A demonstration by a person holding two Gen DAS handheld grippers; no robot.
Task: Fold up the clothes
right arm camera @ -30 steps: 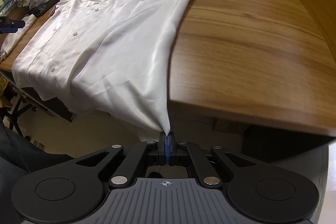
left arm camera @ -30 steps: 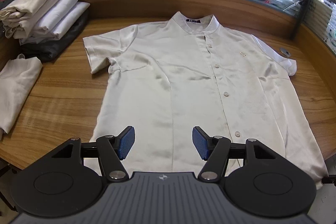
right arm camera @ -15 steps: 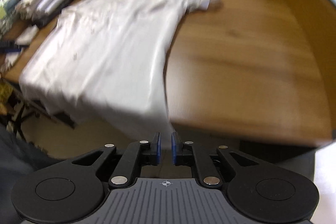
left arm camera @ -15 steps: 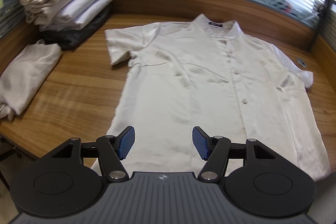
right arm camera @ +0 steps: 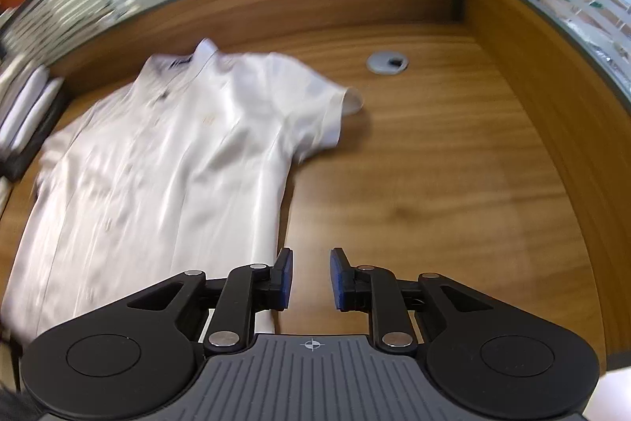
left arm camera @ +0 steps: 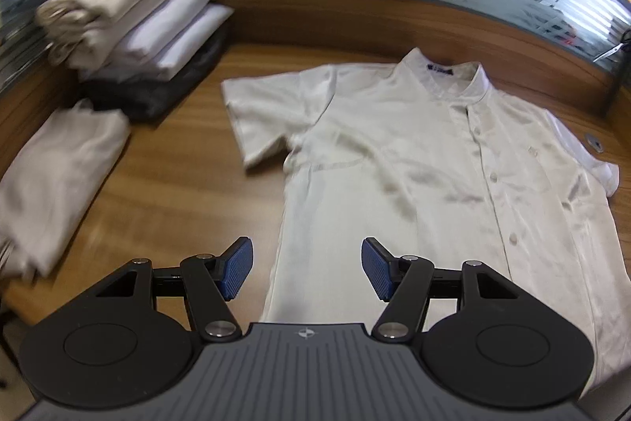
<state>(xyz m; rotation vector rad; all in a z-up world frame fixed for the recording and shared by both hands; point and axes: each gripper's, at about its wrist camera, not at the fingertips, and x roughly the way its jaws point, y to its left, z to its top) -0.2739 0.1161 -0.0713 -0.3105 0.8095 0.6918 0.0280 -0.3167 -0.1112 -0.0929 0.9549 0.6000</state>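
A cream short-sleeved button shirt (left arm camera: 414, 161) lies spread flat, front up, on the wooden desk (left arm camera: 169, 184), collar toward the back wall. My left gripper (left arm camera: 307, 269) hovers open above the shirt's lower left edge, with only cloth far below its blue pads. In the right wrist view the same shirt (right arm camera: 165, 164) lies to the left, blurred by motion. My right gripper (right arm camera: 310, 277) hangs over bare wood just right of the shirt's side seam; its jaws are opening and nothing is between them.
A stack of folded clothes (left arm camera: 130, 27) stands at the back left, with another folded cream garment (left arm camera: 51, 184) nearer the front left edge. A grey cable grommet (right arm camera: 387, 62) sits in the desk (right arm camera: 453, 184) at the back right. Wooden walls topped by frosted glass ring the desk.
The right gripper let go of the shirt's hem corner, opened, and rose forward over the desk. The left gripper slid left, so the shirt now sits further right in its view.
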